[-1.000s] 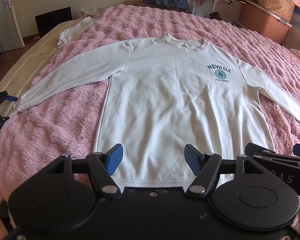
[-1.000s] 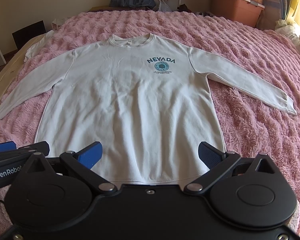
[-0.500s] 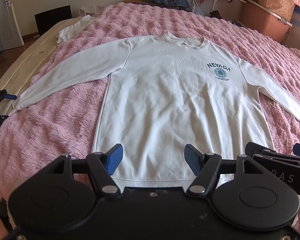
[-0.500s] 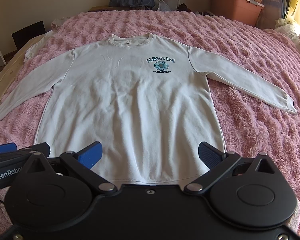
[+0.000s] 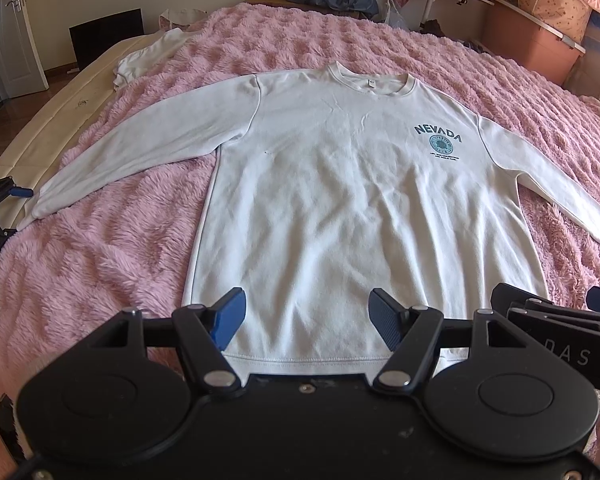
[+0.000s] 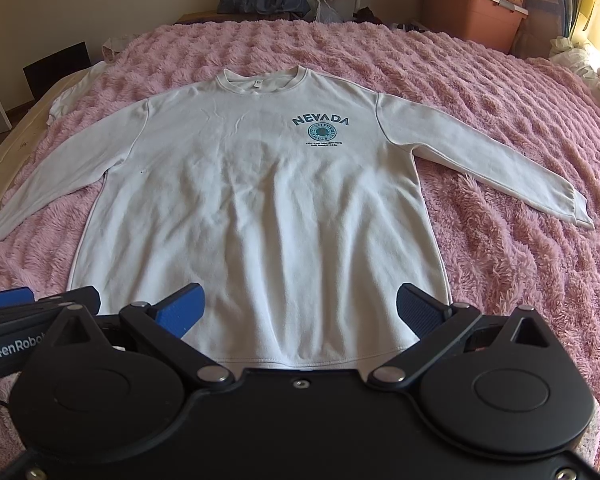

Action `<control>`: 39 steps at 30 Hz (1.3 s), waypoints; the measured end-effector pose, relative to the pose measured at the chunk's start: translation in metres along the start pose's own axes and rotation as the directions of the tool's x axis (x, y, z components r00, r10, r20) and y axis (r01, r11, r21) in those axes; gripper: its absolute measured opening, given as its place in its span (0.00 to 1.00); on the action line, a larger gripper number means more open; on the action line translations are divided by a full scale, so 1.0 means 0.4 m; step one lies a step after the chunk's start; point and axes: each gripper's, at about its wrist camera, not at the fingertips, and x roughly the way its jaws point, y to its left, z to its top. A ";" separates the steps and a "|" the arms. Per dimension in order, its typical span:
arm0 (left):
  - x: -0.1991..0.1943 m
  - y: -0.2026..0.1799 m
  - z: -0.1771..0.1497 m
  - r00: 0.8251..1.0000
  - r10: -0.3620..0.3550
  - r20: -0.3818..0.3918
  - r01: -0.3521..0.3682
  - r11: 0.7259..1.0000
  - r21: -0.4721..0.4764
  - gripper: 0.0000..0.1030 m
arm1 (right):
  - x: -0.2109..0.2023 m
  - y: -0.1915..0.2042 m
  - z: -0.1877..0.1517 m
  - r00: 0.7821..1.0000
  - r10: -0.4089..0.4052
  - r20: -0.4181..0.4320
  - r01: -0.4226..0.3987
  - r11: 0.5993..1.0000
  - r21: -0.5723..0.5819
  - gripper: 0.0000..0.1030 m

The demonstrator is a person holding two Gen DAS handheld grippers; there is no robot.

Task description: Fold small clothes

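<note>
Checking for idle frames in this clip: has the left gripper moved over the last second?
Barely. The left gripper is open, and the sweatshirt hem sits slightly lower in its view than a second ago, a small drift, not a real reach.

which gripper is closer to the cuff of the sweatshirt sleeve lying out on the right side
Right. The right gripper hovers over the hem with that cuff ahead to its right; the left gripper sits further left, both open.

left claw nudged slightly forward
</note>
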 end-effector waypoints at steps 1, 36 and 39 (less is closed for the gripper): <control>0.001 -0.001 0.000 1.000 0.000 0.000 0.000 1.000 0.000 0.70 | 0.001 0.000 0.000 1.000 0.001 -0.001 -0.001 1.000 0.000 1.00; 0.333 -0.466 0.281 0.948 -0.317 0.001 0.310 0.927 0.211 0.70 | 0.093 -0.556 0.079 0.943 -0.267 0.197 0.193 0.925 0.327 0.98; 0.409 -0.566 0.317 0.937 -0.349 -0.015 0.343 0.913 0.220 0.70 | 0.146 -0.658 0.091 0.917 -0.360 0.171 0.288 0.894 0.343 0.83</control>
